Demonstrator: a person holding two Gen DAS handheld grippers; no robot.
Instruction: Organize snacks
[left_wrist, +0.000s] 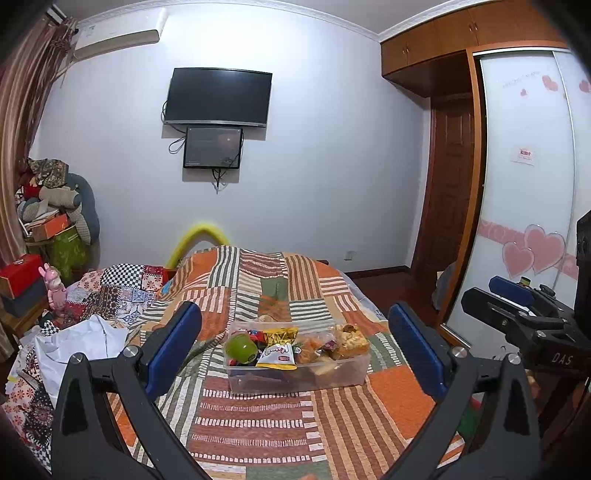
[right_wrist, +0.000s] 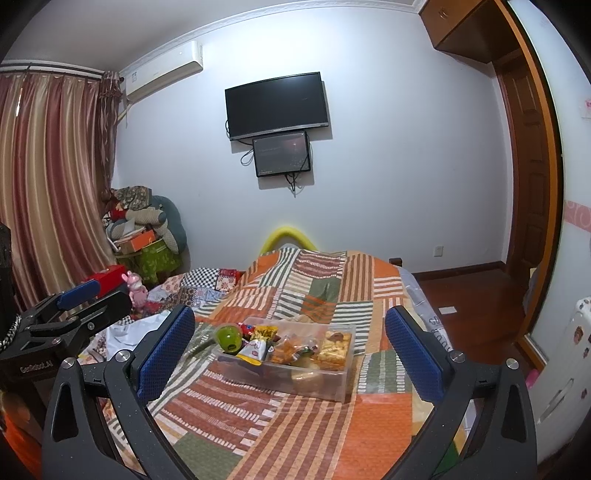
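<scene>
A clear plastic box (left_wrist: 332, 380) (right_wrist: 325, 384) full of snacks sits on the patchwork bedspread (left_wrist: 258, 417) (right_wrist: 295, 424). Inside lie a green round container (left_wrist: 242, 349) (right_wrist: 229, 336), a white and yellow packet (left_wrist: 277, 356) (right_wrist: 254, 350), orange snack bags (left_wrist: 310, 349) (right_wrist: 291, 347) and a pack of pale biscuits (left_wrist: 351, 341) (right_wrist: 334, 345). My left gripper (left_wrist: 295, 354) stands open in front of the box, apart from it and empty. My right gripper (right_wrist: 290, 354) is open too, also short of the box and holding nothing. Each gripper shows at the edge of the other's view.
White cloth (left_wrist: 85, 343) and a patterned quilt (left_wrist: 122, 291) lie at the bed's left side. A pink toy (left_wrist: 55, 288) and red box (left_wrist: 20, 273) stand beside the bed. The wardrobe (left_wrist: 524, 184) and wooden floor (right_wrist: 472, 295) are to the right.
</scene>
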